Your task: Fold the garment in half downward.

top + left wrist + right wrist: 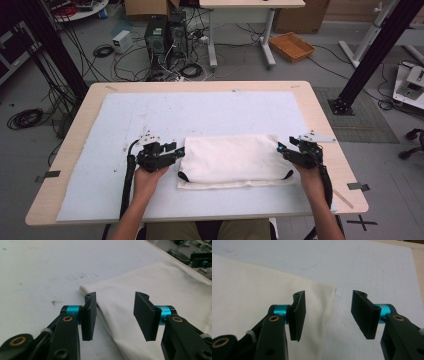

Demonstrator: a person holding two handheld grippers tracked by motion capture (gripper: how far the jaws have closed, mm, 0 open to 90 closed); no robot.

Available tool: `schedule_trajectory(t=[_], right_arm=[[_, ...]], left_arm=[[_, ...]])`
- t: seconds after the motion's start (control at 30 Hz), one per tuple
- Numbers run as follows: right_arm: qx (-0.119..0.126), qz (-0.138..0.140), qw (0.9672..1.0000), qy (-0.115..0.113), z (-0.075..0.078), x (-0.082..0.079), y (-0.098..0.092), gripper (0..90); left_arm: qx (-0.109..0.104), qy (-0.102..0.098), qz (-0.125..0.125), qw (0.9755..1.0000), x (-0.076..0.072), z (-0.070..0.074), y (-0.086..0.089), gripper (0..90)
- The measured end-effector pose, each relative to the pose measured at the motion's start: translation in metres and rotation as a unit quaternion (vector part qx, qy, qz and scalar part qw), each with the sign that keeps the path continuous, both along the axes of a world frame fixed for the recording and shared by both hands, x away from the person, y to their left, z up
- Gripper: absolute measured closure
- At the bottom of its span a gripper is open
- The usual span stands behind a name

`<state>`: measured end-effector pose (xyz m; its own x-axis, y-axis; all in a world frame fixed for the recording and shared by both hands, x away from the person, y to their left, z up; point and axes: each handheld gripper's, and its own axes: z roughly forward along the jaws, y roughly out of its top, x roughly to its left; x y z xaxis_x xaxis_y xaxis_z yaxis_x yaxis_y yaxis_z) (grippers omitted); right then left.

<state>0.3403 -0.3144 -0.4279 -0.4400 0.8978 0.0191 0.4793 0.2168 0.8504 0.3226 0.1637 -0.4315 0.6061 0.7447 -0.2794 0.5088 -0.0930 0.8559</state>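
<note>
A folded white cloth (232,159) lies on the pale blue mat (150,115) near the front of the table. My left gripper (176,149) sits at the cloth's left edge, open, its pads clear of the fabric. In the left gripper view the cloth's corner (150,287) lies under and between the parted jaws of the left gripper (115,315). My right gripper (281,148) stands open at the cloth's right edge. In the right gripper view the cloth's edge (262,297) runs beneath the gap of the right gripper (328,313), with nothing pinched.
The wooden table's rim (330,150) frames the mat. Two dark loops (184,176) poke out at the cloth's front corners. Beyond the table stand computer towers (165,35), tangled cables, a desk leg (267,40) and an orange tray (291,46) on the floor.
</note>
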Motion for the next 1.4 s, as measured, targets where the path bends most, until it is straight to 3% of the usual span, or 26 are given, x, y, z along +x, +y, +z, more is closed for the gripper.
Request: schedule_trajectory(t=[0.07, 0.17, 0.2, 0.23, 0.27, 0.37, 0.4, 0.47, 0.5, 0.57, 0.67, 0.77, 0.9, 1.07, 1.13, 1.17, 1.2, 1.3, 1.4], right_arm=[[0.013, 0.022, 0.9996, 0.011, 0.001, -0.014, -0.008, 47.4], [0.003, 0.043, 0.9988, 0.023, -0.003, -0.038, -0.015, 51.7], [0.003, 0.043, 0.9988, 0.023, -0.003, -0.038, -0.015, 51.7], [-0.001, 0.047, 0.9985, 0.027, -0.005, -0.042, -0.016, 53.5], [-0.013, 0.069, 0.9966, 0.044, -0.011, -0.051, -0.016, 57.4], [-0.014, 0.081, 0.9953, 0.052, -0.012, -0.052, -0.013, 60.1], [-0.018, 0.085, 0.9945, 0.059, -0.012, -0.053, -0.010, 64.7], [-0.029, 0.099, 0.9923, 0.068, -0.013, -0.052, -0.005, 77.7], [-0.036, 0.105, 0.9913, 0.071, -0.014, -0.052, -0.004, 83.4], [-0.042, 0.110, 0.9910, 0.063, -0.013, -0.053, -0.003, 85.6], [-0.033, 0.108, 0.9928, 0.038, -0.005, -0.058, -0.006, 85.9], [-0.025, 0.107, 0.9936, 0.027, 0.001, -0.062, -0.009, 85.9], [-0.022, 0.108, 0.9936, 0.025, 0.006, -0.073, -0.012, 85.9], [-0.041, 0.099, 0.9928, 0.054, -0.001, -0.078, -0.017, 85.7], [-0.043, 0.097, 0.9923, 0.064, -0.005, -0.077, -0.018, 78.7], [-0.041, 0.090, 0.9932, 0.060, -0.006, -0.076, -0.018, 70.5], [-0.037, 0.084, 0.9941, 0.057, -0.007, -0.075, -0.019, 65.3], [-0.024, 0.062, 0.9974, 0.027, -0.006, -0.074, -0.023, 42.3], [-0.021, 0.039, 0.9990, -0.006, -0.004, -0.076, -0.027, 31.2]], left_arm=[[0.014, 0.001, -0.011, 0.9998, -0.010, -0.002, -0.001, 52.0], [0.022, 0.013, -0.023, 0.9994, -0.024, -0.010, -0.002, 52.0], [0.022, 0.013, -0.023, 0.9994, -0.024, -0.010, -0.002, 52.0], [0.031, 0.029, -0.027, 0.9987, -0.028, -0.014, -0.003, 52.0], [0.030, 0.031, -0.028, 0.9987, -0.029, -0.014, -0.005, 52.1], [0.039, 0.035, -0.036, 0.9980, -0.032, -0.014, -0.010, 53.2], [0.050, 0.037, -0.042, 0.9972, -0.031, -0.015, -0.012, 53.2], [0.059, 0.042, -0.048, 0.9962, -0.031, -0.017, -0.014, 63.5], [0.060, 0.037, -0.053, 0.9961, -0.032, -0.017, -0.014, 71.4], [0.055, 0.016, -0.057, 0.9967, -0.035, -0.014, -0.015, 84.9], [0.056, -0.022, -0.061, 0.9964, -0.041, -0.004, -0.013, 85.3], [0.039, -0.040, -0.065, 0.9963, -0.050, 0.001, -0.010, 85.2], [0.036, -0.038, -0.073, 0.9959, -0.058, 0.001, -0.007, 85.2], [0.038, -0.009, -0.081, 0.9959, -0.066, -0.008, -0.002, 85.0], [0.039, -0.008, -0.075, 0.9964, -0.065, -0.009, -0.002, 84.1], [0.038, -0.006, -0.063, 0.9973, -0.064, -0.010, -0.001, 77.0], [0.037, -0.006, -0.051, 0.9980, -0.063, -0.009, 0.000, 63.5], [0.031, -0.019, -0.021, 0.9991, -0.061, -0.008, 0.005, 44.8], [0.022, -0.034, 0.000, 0.9992, -0.060, -0.006, 0.011, 36.2]])
